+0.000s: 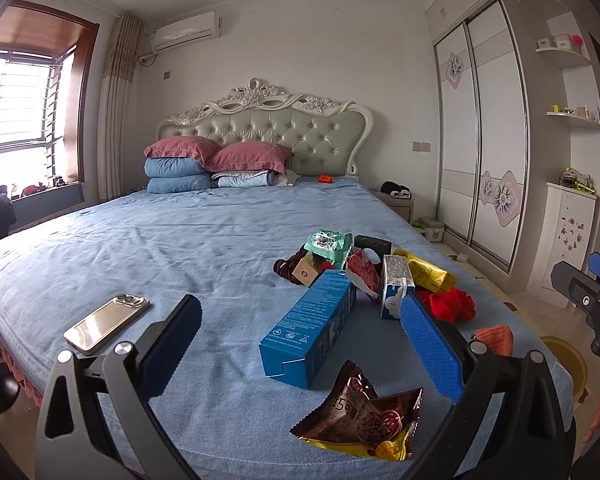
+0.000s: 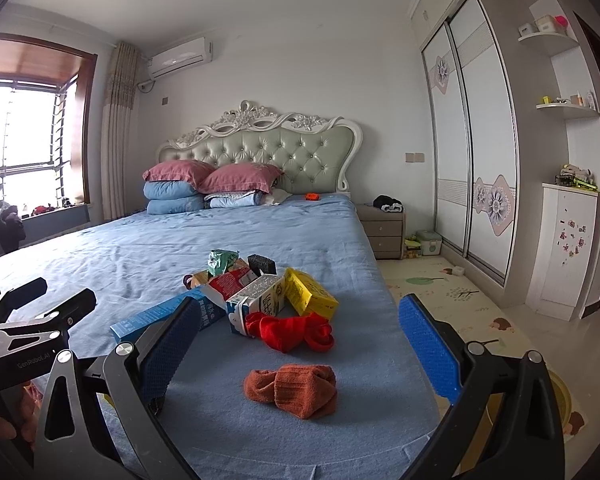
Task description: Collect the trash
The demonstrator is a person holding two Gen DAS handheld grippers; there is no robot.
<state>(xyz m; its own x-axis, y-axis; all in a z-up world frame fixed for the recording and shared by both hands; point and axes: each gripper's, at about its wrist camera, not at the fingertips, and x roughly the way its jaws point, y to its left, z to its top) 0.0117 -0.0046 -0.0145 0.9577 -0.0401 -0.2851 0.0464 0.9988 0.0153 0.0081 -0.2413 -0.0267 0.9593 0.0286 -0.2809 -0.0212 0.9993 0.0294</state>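
Note:
Trash lies in a pile on the blue bed (image 1: 140,248). A brown snack wrapper (image 1: 364,416) lies nearest, just under my open, empty left gripper (image 1: 300,336). Behind it lie a blue carton (image 1: 312,324), a milk carton (image 1: 394,284), a yellow packet (image 1: 428,272), a green wrapper (image 1: 328,246) and a red-white wrapper (image 1: 362,270). My right gripper (image 2: 300,340) is open and empty above an orange sock roll (image 2: 296,388), with red socks (image 2: 292,330), the milk carton (image 2: 256,304) and the yellow packet (image 2: 310,292) beyond it.
A phone (image 1: 106,320) lies on the bed at the left. A yellow bin (image 1: 568,360) stands on the floor right of the bed. Pillows (image 1: 204,160) and the headboard are at the far end. A nightstand (image 2: 384,224) and wardrobe (image 2: 472,152) stand at the right.

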